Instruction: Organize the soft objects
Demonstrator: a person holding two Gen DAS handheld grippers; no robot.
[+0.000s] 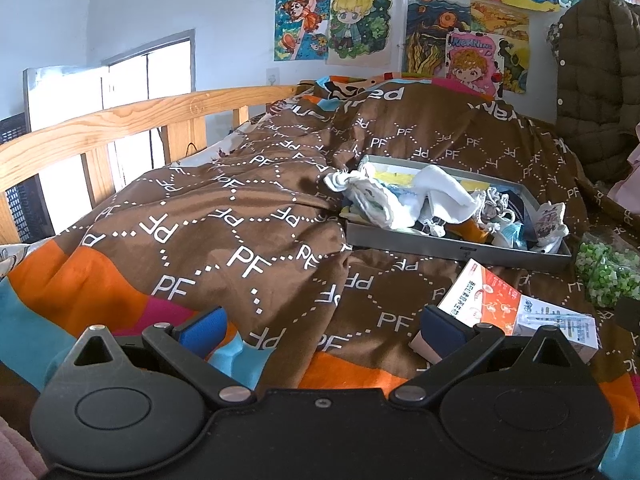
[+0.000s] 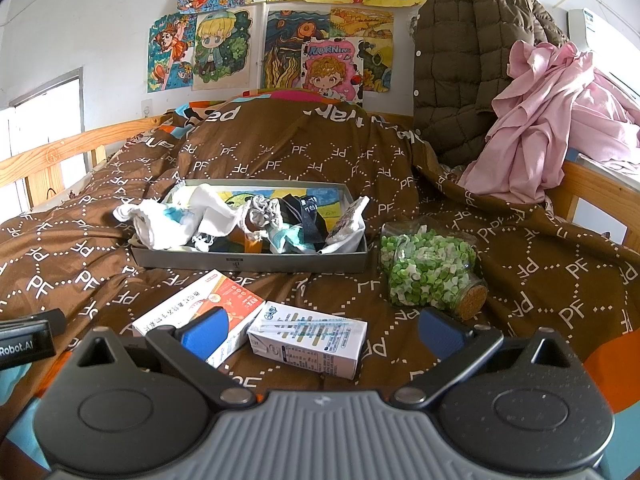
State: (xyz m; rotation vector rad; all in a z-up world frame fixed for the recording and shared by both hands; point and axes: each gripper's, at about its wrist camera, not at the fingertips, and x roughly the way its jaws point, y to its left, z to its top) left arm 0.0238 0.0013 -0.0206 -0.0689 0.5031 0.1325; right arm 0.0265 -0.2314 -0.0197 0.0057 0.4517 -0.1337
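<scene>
Nearest in each wrist view are the jaws, both spread wide and holding nothing: the left gripper (image 1: 322, 328) hangs over the brown PF-patterned duvet (image 1: 224, 216) near its orange and teal edge, and the right gripper (image 2: 322, 330) hangs low over the same duvet, with the left one's black body showing at the left edge of the right view. Just beyond the right gripper's blue pads lie two cartons side by side and touching at a corner, an orange-and-white box (image 2: 200, 312) on the left and a white box with small print (image 2: 308, 338) on the right. To the right of them a glass jar (image 2: 428, 268) full of green and white pieces lies on its side, its cork stopper toward the camera. Behind the cartons sits a shallow grey tray (image 2: 248, 260) on the bed, heaped with the soft things: white socks (image 2: 176, 216) at the left, one draped over the tray's left rim, dark and teal pieces in the middle, and a printed white sock (image 2: 348, 224) leaning on the right end. Farther back the duvet rises in a mound, a wooden bed rail (image 1: 120, 120) runs along the left, an olive quilted jacket (image 2: 464, 64) and pink cloth (image 2: 552, 120) are piled at the right, and colourful drawings (image 2: 280, 44) cover the wall
</scene>
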